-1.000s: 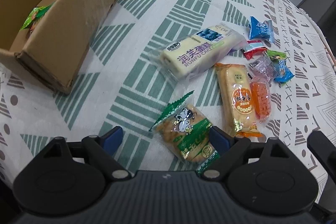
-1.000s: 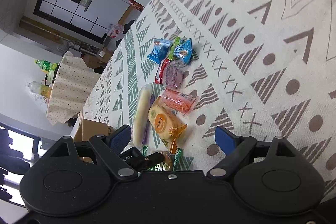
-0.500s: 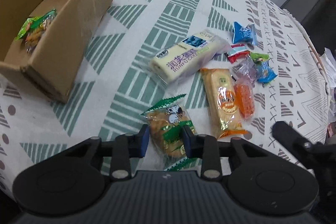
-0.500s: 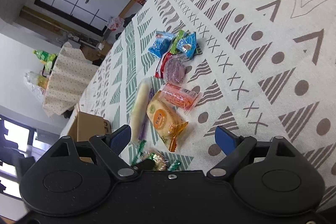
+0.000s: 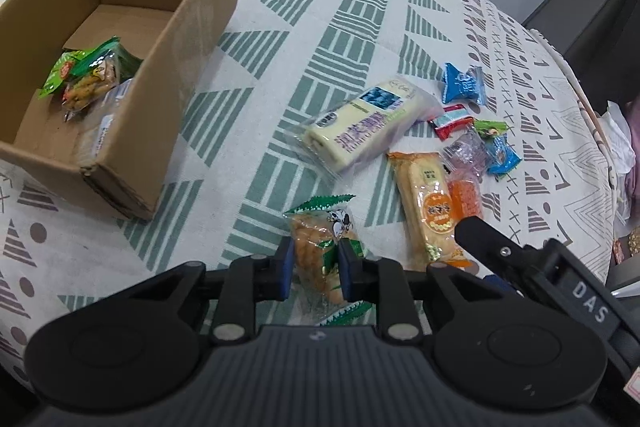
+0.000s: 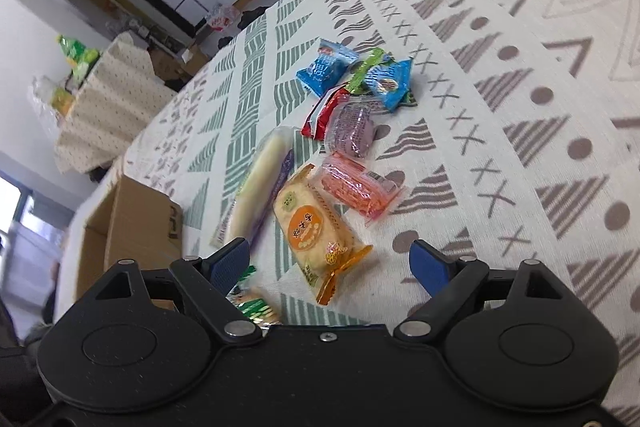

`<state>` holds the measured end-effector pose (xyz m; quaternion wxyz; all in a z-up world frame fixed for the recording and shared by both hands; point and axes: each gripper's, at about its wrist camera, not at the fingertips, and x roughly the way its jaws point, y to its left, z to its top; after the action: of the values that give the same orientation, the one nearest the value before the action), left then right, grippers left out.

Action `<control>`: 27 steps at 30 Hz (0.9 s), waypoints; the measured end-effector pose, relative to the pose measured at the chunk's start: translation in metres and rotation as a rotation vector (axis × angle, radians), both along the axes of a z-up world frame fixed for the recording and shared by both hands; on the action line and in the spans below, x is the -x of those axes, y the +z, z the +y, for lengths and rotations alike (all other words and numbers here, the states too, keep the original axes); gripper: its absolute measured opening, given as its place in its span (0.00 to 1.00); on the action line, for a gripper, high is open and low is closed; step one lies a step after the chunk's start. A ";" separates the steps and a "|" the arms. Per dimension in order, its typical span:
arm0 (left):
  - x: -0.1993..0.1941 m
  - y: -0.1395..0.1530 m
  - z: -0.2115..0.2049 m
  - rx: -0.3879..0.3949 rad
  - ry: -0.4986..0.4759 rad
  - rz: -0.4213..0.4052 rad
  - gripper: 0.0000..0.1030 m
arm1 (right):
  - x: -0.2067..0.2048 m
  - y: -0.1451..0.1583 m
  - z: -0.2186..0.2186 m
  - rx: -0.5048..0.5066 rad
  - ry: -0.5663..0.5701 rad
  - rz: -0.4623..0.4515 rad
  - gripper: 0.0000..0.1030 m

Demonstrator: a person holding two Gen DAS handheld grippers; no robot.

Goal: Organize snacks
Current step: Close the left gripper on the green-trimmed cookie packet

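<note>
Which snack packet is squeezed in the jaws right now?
The green-and-clear packet of golden biscuits, pinched between the left gripper's blue jaws. The white cake roll packet and orange rice cracker packet lie free on the tablecloth.

Right gripper (image 6: 330, 261) gapes above orange cracker packet (image 6: 316, 235).

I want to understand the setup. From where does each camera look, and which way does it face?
Left wrist: sits on the left claw, facing down at the cardboard box; its own fingers pinch a green cookie packet.
Right wrist: sits on the open right claw, facing across the tablecloth.
Shared: the orange cracker packet.
</note>
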<state>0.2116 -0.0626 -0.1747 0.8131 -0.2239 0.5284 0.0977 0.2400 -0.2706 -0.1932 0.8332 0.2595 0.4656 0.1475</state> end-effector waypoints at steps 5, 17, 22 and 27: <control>-0.003 -0.007 0.007 0.009 0.014 0.023 0.21 | -0.003 0.001 0.014 0.058 0.040 -0.031 0.82; -0.001 -0.011 0.013 0.030 0.033 0.029 0.25 | -0.008 0.008 0.022 0.045 0.057 -0.111 0.81; -0.002 -0.011 0.014 0.035 0.043 0.047 0.34 | -0.014 -0.004 0.023 0.026 0.067 -0.040 0.72; -0.002 -0.012 0.013 0.045 0.053 0.063 0.58 | -0.010 -0.012 0.028 0.093 0.080 0.012 0.43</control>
<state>0.2132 -0.0498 -0.1869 0.7880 -0.2530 0.5495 0.1144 0.2502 -0.2428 -0.2050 0.8349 0.2026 0.4870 0.1574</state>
